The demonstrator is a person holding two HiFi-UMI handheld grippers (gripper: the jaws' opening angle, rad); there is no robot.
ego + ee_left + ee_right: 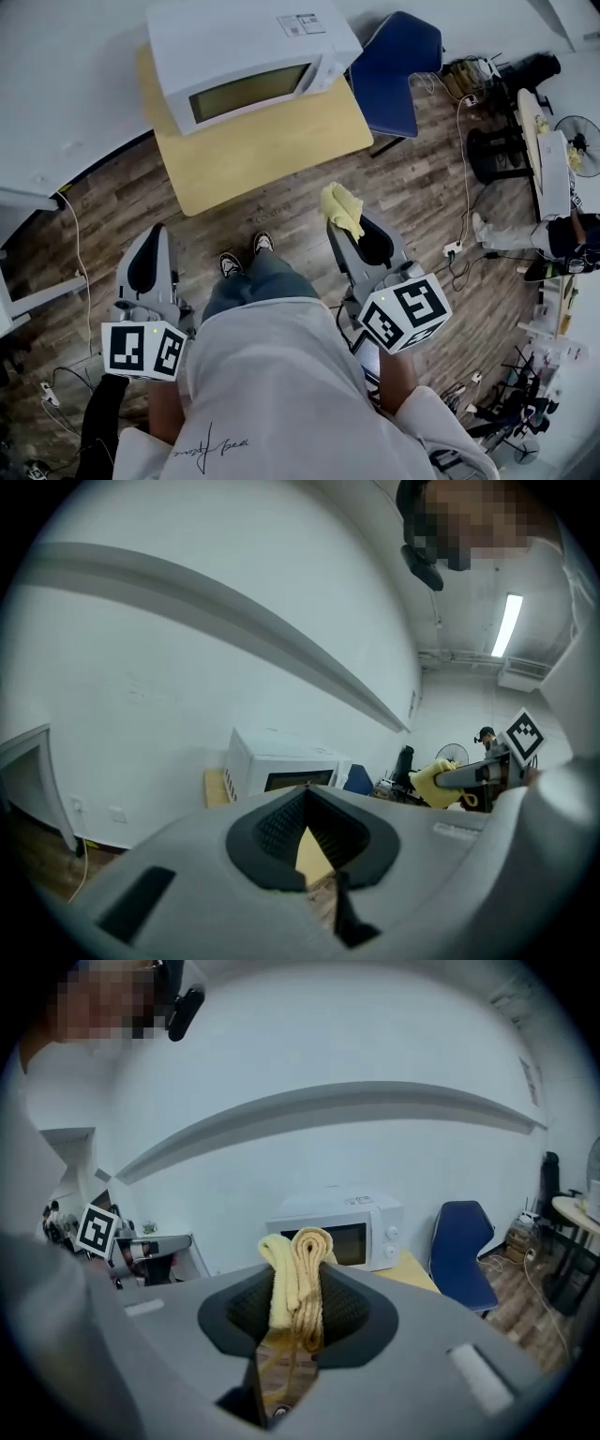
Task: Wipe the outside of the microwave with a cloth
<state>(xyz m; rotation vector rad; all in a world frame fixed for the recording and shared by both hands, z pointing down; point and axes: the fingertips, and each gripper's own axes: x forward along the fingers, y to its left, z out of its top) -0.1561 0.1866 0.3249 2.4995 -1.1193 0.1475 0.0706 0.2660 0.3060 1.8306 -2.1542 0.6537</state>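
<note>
Wears a white T-shirt (281,394) with small dark script, blue jeans (253,281), black-and-white sneakers (230,264). Shows pale grey shells, black pads, black-and-white marker cubes (405,314) on left gripper (157,232) and right gripper (349,230).

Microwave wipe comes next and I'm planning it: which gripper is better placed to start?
Right, most likely. The right gripper is shut on the yellow cloth and faces the microwave. The left gripper is shut with nothing between its jaws.
</note>
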